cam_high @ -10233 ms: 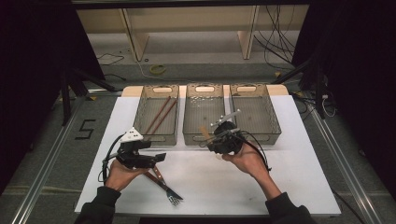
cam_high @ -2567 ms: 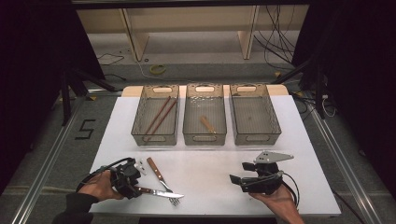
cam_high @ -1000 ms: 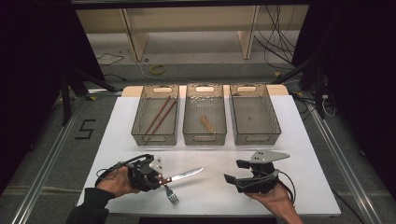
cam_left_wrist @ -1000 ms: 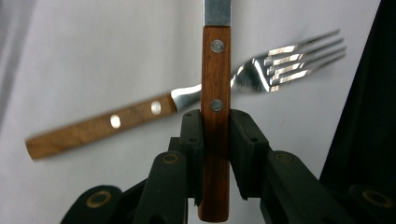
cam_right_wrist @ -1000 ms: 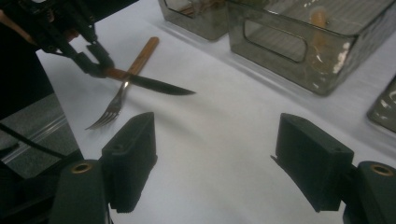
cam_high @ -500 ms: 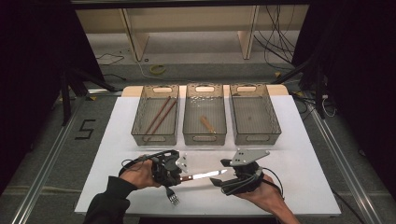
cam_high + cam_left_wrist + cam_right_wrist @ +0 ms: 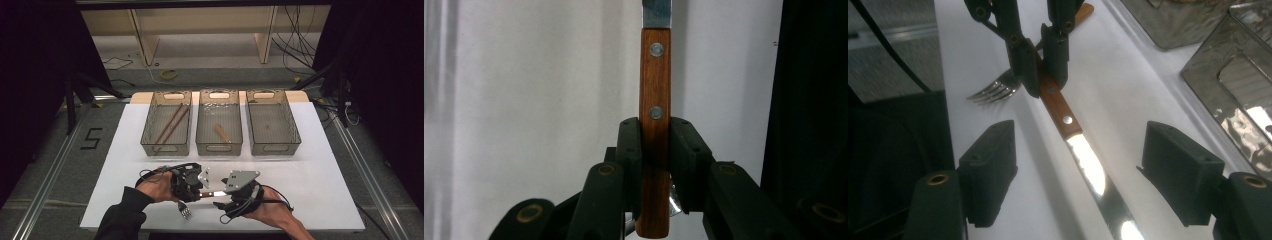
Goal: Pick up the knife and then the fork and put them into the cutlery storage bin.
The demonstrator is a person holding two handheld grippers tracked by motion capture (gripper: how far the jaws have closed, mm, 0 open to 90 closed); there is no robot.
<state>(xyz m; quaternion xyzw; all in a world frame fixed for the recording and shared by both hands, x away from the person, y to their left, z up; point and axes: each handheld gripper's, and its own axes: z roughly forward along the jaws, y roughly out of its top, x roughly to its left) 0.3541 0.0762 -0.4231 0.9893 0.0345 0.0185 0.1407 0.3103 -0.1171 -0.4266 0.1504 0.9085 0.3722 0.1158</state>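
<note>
You had brought your two grippers together at the near edge of the counter (image 7: pixel 320 150), where half a second before they were a little further apart and one second before they were well apart. Your left gripper (image 7: pixel 192 186) held the knife (image 7: pixel 1068 122) by its wooden handle (image 7: pixel 655 100); the fingers (image 7: pixel 630 150) were closed firmly on the lower part of the handle, with the two rivets above them. The knife was lifted from the counter, and its blade (image 7: pixel 1095 172) pointed toward your right gripper (image 7: pixel 235 192). The fingers (image 7: pixel 990 167) of the right gripper were wide open, one on each side of the blade and not touching it. In my judgement this meant a handover was about to begin: the knife was in position, but the right gripper had not yet taken it. A grip on the smooth blade could slip, so closing nearer to the handle looked safer.

Just beside the left gripper, a fork (image 7: pixel 185 210) lay on the counter with its tines toward you. It was below the knife and did not block it.

Farther away, three clear bins stood in a row. The left bin (image 7: pixel 166 125) had two chopsticks (image 7: pixel 170 124) inside, the middle bin (image 7: pixel 219 122) had one small wooden-handled piece (image 7: pixel 222 133), which I could not identify, and the right bin (image 7: pixel 272 122) looked empty. Nothing stood between the grippers and the bins.
</note>
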